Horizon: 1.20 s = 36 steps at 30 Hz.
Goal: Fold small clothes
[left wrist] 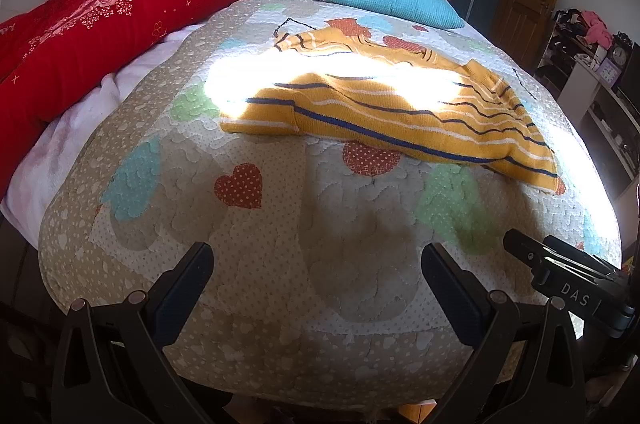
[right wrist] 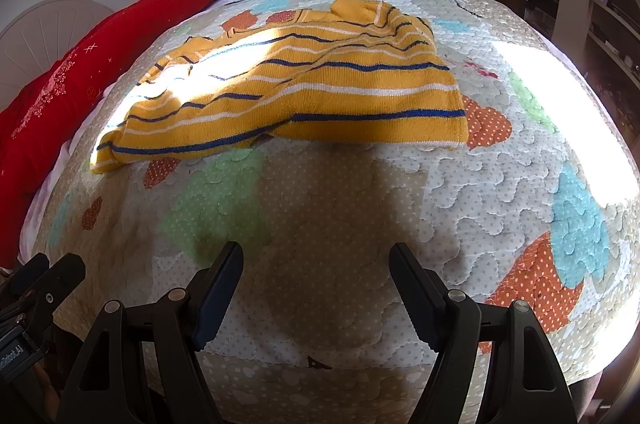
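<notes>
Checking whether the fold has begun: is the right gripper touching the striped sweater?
Apart. In the right wrist view, the right gripper stands open over bare quilt, which shows between its fingertips and the striped sweater.

Glare washes out part of the striped sweater point(left wrist: 384, 111) (its stripes vanish there); the red duvet point(left wrist: 80, 35) runs off-frame.

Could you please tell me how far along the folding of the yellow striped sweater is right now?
Nothing looks done yet: the yellow striped sweater lies rumpled and unfolded on the quilt. Nothing is in hand either; the left gripper and the right gripper hover over bare quilt short of it, jaws open and empty. Left: reach it, spread it flat and fold it.
</notes>
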Each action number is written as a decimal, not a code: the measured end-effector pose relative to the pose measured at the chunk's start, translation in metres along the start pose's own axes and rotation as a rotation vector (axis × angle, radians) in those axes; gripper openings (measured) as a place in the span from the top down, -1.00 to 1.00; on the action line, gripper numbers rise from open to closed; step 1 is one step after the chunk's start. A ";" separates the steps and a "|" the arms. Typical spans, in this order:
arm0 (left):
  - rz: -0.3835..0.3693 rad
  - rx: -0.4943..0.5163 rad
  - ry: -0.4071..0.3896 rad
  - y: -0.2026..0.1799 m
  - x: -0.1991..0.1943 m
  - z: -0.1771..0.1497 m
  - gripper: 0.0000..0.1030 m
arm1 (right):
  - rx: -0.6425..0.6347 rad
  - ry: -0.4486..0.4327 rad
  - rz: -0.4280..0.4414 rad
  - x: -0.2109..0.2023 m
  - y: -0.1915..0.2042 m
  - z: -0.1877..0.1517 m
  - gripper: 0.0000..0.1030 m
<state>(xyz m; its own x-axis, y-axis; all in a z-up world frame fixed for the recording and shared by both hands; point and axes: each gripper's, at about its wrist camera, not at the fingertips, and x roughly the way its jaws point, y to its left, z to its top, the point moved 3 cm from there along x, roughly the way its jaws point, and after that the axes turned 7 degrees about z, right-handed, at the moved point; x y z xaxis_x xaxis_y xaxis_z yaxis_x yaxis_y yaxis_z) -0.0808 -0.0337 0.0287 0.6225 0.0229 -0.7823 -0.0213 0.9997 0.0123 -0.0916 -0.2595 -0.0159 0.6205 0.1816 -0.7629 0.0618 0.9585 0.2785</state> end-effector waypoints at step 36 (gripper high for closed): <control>-0.218 -0.341 0.116 0.082 0.107 0.073 -1.00 | 0.008 -0.025 0.007 0.009 -0.012 0.005 -0.59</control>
<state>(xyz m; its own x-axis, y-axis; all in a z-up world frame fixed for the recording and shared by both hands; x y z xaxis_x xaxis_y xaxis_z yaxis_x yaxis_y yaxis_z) 0.0412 0.0510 -0.0088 0.5492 -0.2098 -0.8089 -0.1689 0.9201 -0.3533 -0.0833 -0.2709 -0.0231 0.6402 0.1827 -0.7462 0.0635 0.9554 0.2884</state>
